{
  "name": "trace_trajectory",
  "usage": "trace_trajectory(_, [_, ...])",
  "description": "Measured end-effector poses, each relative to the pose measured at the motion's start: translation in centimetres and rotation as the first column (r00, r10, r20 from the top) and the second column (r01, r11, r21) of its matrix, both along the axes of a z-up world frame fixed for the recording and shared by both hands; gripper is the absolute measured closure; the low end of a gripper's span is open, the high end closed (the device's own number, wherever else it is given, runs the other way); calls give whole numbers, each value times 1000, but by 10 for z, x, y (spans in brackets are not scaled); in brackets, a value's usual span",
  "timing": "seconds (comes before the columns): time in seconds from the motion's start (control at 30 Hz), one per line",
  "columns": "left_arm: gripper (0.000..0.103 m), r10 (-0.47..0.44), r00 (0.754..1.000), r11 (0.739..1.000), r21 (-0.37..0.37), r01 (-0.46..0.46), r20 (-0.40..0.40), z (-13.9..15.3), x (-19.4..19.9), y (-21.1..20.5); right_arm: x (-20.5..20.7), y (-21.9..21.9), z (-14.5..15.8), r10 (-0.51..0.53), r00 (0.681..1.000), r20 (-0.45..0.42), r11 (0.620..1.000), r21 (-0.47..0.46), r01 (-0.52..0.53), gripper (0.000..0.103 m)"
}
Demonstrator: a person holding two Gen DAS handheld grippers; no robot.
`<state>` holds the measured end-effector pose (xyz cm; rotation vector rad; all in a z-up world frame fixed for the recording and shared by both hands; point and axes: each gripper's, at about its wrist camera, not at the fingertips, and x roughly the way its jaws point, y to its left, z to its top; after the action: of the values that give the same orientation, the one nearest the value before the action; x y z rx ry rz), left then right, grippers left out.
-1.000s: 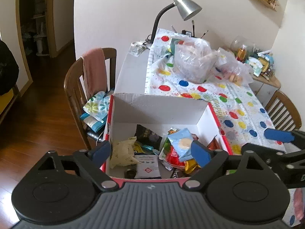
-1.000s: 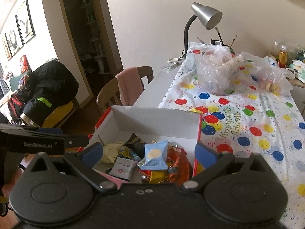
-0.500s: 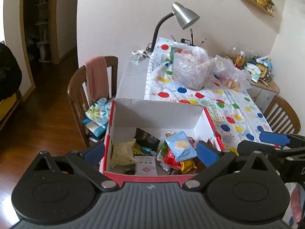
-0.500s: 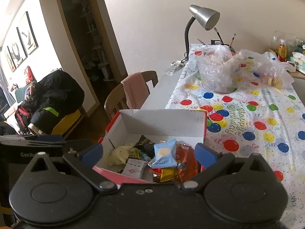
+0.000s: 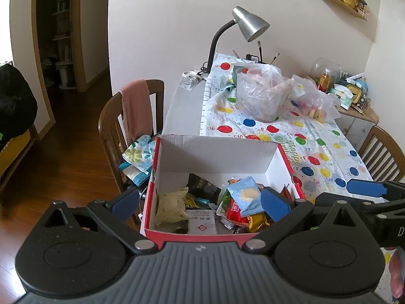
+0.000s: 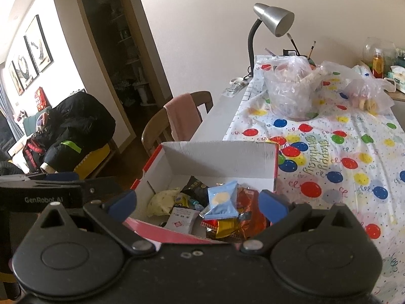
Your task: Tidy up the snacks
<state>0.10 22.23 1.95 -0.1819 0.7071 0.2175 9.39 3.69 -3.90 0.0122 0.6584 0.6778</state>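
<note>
A red-and-white cardboard box (image 5: 215, 154) sits at the near end of the table and holds several snack packets. A light blue packet (image 5: 246, 195) lies on top of red and gold wrappers, a pale crumpled packet (image 5: 170, 204) lies at the left, and a white sachet (image 5: 201, 224) lies at the front. The box also shows in the right wrist view (image 6: 220, 157) with the blue packet (image 6: 222, 200). My left gripper (image 5: 200, 204) is open and empty above the box's near edge. My right gripper (image 6: 197, 206) is open and empty, beside the left one.
A balloon-print tablecloth (image 5: 316, 149) covers the table. Clear plastic bags (image 5: 260, 93) and a silver desk lamp (image 5: 249, 26) stand at the far end. A wooden chair with a pink towel (image 5: 134, 111) stands left of the table; another chair (image 5: 382, 152) is at the right.
Both grippers have pulled back and up from the box, so it looks smaller and lower in both views. Both stay open and empty. The snacks have not moved.
</note>
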Motion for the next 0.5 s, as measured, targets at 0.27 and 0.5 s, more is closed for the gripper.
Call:
trace_trajectory(0.27, [0, 4, 1000, 1000, 14, -4, -3, -2, -1, -2, -1, 0, -1, -1, 1000, 5, 1000, 8, 1, 0])
trace_trajectory(0.5, [0, -5, 1000, 999, 36, 5, 0, -3, -4, -8, -2, -1, -2, -14, 1000, 4, 1000, 4, 14, 0])
